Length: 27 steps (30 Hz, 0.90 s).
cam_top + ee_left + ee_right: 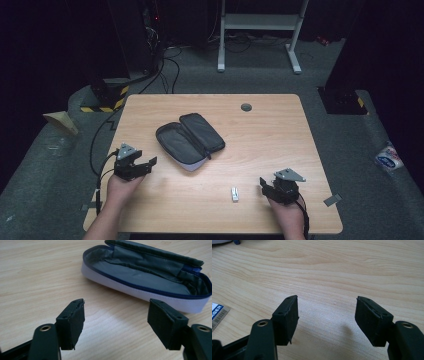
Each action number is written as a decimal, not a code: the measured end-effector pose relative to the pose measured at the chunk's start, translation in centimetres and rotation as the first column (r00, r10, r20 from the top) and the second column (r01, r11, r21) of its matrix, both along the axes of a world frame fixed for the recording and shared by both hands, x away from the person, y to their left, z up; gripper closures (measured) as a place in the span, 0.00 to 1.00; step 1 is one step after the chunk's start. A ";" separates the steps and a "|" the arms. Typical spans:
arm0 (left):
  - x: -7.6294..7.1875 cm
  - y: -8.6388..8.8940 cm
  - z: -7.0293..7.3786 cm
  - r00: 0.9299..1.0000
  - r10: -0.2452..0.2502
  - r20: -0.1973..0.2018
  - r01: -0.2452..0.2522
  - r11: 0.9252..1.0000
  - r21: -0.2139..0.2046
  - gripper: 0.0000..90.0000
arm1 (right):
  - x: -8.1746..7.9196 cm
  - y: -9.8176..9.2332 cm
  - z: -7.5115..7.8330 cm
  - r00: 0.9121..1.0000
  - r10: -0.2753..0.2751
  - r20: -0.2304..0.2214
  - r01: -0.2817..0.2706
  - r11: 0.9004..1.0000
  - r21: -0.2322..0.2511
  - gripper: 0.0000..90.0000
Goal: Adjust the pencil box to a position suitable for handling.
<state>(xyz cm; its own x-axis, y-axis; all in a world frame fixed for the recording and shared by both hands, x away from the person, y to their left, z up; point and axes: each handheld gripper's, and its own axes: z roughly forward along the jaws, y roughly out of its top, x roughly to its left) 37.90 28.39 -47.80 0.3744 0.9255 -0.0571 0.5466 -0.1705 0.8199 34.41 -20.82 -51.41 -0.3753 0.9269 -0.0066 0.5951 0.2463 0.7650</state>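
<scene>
Two claws are held low over the near part of a pale wooden table (280,130), one in each hand. The right claw (263,184) is seen at the near right, its jaws spread with only bare wood between them in the right gripper view, where the claw (327,315) points along the grain. Just to its left, a small white eraser (234,194) is seen lying flat on the table, apart from the pads; a corner of its printed label (218,312) shows at the left edge of the right gripper view. The left claw (150,163) is held at the near left, jaws likewise spread and pinching nothing. In the left gripper view, this claw (116,315) is aimed at an unzipped pencil case (145,277), which lies open just beyond the pads, untouched. In the high view, the pencil case (190,140) is seen left of the table's middle, its lid folded back. A round grommet (246,107) is set near the far edge.
</scene>
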 end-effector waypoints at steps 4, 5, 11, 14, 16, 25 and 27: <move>1.4 -1.0 0.2 1.000 0.001 0.005 -0.001 1.000 0.021 0.36 | 0.3 -0.2 -0.1 1.000 0.008 0.000 -0.008 1.000 -0.001 0.39; 1.7 -1.3 0.3 1.000 0.006 0.012 -0.006 1.000 0.020 0.36 | 0.3 -0.2 -0.1 1.000 0.008 0.000 -0.008 1.000 -0.001 0.39; 3.6 -2.3 1.1 0.999 0.024 0.022 -0.024 0.999 0.034 0.36 | 0.1 -0.4 0.3 1.000 0.010 0.016 -0.010 1.000 0.004 0.40; 4.1 -2.3 1.4 0.999 0.030 0.026 -0.031 0.999 0.043 0.37 | 0.0 -0.3 0.2 1.000 0.010 0.010 -0.010 1.000 0.009 0.40; 4.7 -2.3 1.6 0.999 0.031 0.019 -0.031 0.999 0.036 0.41 | 0.0 -0.3 0.3 1.000 0.019 0.013 -0.019 1.000 0.003 0.40; 6.9 -2.1 1.8 0.999 0.049 0.005 -0.049 0.997 0.052 0.50 | 0.0 -0.4 0.2 1.000 0.025 0.011 -0.025 0.999 0.020 0.40; 7.3 -2.2 1.8 0.998 0.056 0.009 -0.057 0.996 0.063 0.50 | 0.0 -0.4 0.2 1.000 0.026 0.011 -0.027 0.999 0.020 0.40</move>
<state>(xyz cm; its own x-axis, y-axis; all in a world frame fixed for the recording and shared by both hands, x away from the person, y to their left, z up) 45.21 26.16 -45.96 0.3215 0.9469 0.0049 0.5513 -0.1914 0.8121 34.45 -21.21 -51.18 -0.3998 0.9166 0.0077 0.5805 0.2467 0.7760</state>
